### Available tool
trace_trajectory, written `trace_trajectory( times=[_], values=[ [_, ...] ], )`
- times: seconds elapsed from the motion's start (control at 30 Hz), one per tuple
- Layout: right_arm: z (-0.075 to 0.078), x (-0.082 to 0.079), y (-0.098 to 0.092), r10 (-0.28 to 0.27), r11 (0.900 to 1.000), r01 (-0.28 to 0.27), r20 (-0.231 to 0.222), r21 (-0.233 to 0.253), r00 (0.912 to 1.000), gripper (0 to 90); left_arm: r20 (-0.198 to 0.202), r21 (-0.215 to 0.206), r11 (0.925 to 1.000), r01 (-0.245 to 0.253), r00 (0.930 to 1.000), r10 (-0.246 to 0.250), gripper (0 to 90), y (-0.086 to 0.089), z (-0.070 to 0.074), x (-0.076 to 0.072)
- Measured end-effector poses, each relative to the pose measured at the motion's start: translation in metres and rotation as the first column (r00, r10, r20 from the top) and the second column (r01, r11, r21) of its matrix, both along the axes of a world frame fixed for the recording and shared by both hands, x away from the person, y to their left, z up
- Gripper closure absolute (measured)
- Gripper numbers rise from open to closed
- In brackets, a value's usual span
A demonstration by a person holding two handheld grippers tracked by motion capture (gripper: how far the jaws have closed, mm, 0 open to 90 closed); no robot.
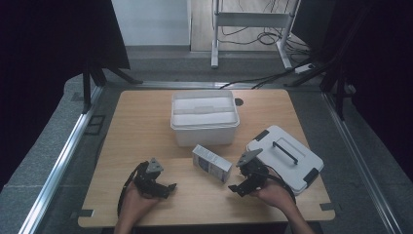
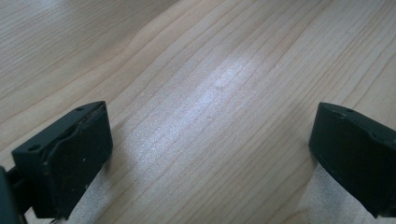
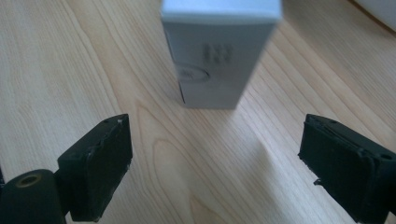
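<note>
High view, stock at start: carton [image 1: 211,163] lying loose on table [image 1: 141,126] before open bin [image 1: 205,117], lid [image 1: 285,157] off beside it; my right gripper [image 1: 239,187] gaping just short, left gripper [image 1: 168,189] gaping idle; packing all ahead.

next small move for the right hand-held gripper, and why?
Probably ease the right hand-held gripper forward until its open jaws straddle the small carton: the carton lies just ahead, centred between them and untouched. The left hand-held gripper is open over bare wood.
</note>
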State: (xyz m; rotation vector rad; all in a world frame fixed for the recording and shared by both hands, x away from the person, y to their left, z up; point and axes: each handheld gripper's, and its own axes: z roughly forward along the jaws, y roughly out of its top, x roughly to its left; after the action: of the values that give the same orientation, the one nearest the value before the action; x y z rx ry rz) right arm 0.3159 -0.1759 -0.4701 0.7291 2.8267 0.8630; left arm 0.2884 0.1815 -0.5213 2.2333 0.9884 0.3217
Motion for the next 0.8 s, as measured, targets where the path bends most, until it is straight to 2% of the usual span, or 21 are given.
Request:
trace_trajectory(
  times=[0.03,0.17,0.2,0.43,0.53,0.6,0.63,0.67,0.7,0.73,0.77,0.8],
  values=[
    [0.003,0.003,0.009,0.011,1.000,-0.011,-0.013,-0.023,0.9999,9.5,0.000,0.000,1.0000,0.000,1.0000,0.000,0.0,0.000,0.000,0.000],
    [0.008,0.008,0.020,0.022,0.998,-0.023,-0.029,-0.051,0.9994,9.2,0.000,0.000,1.0000,0.001,1.0000,-0.001,0.0,0.000,0.000,0.000],
    [0.011,0.012,0.028,0.038,0.997,-0.040,-0.033,-0.073,0.9987,9.2,0.000,0.000,1.0000,0.001,1.0000,-0.001,0.0,0.000,0.000,0.000],
    [0.019,0.028,0.053,0.043,0.989,-0.050,-0.049,-0.141,0.9979,12.8,0.001,0.003,1.0000,0.003,1.0000,-0.003,0.0,0.000,0.000,0.000],
    [0.023,0.038,0.071,0.063,0.979,-0.074,-0.065,-0.192,0.9959,15.6,0.001,0.001,1.0000,0.001,1.0000,-0.001,0.0,0.000,0.000,0.000],
    [0.024,0.040,0.073,0.073,0.976,-0.084,-0.066,-0.199,0.9952,16.5,0.001,0.001,1.0000,0.001,1.0000,-0.001,0.0,0.000,0.000,0.000],
    [0.026,0.044,0.084,0.086,0.967,-0.101,-0.073,-0.233,0.9936,19.6,0.001,0.001,1.0000,0.001,1.0000,-0.001,0.0,0.000,0.000,0.000],
    [0.026,0.046,0.089,0.085,0.962,-0.103,-0.081,-0.251,0.9931,21.9,0.001,0.001,1.0000,0.001,1.0000,-0.001,0.0,0.000,0.000,0.000],
    [0.026,0.046,0.089,0.085,0.962,-0.103,-0.081,-0.251,0.9931,21.9,0.001,0.001,1.0000,0.001,1.0000,-0.001,0.0,0.000,0.000,0.000],
    [0.026,0.050,0.098,0.093,0.952,-0.115,-0.089,-0.284,0.9916,24.2,0.001,0.002,1.0000,0.001,1.0000,-0.001,0.0,0.000,0.000,0.000],
    [0.026,0.053,0.102,0.101,0.946,-0.124,-0.090,-0.301,0.9908,26.0,0.001,0.002,1.0000,0.001,1.0000,-0.001,0.0,0.000,0.000,0.000],
    [0.026,0.053,0.102,0.101,0.946,-0.124,-0.090,-0.301,0.9908,26.0,0.001,0.002,1.0000,0.001,1.0000,-0.001,0.0,0.000,0.000,0.000]
  ],
)
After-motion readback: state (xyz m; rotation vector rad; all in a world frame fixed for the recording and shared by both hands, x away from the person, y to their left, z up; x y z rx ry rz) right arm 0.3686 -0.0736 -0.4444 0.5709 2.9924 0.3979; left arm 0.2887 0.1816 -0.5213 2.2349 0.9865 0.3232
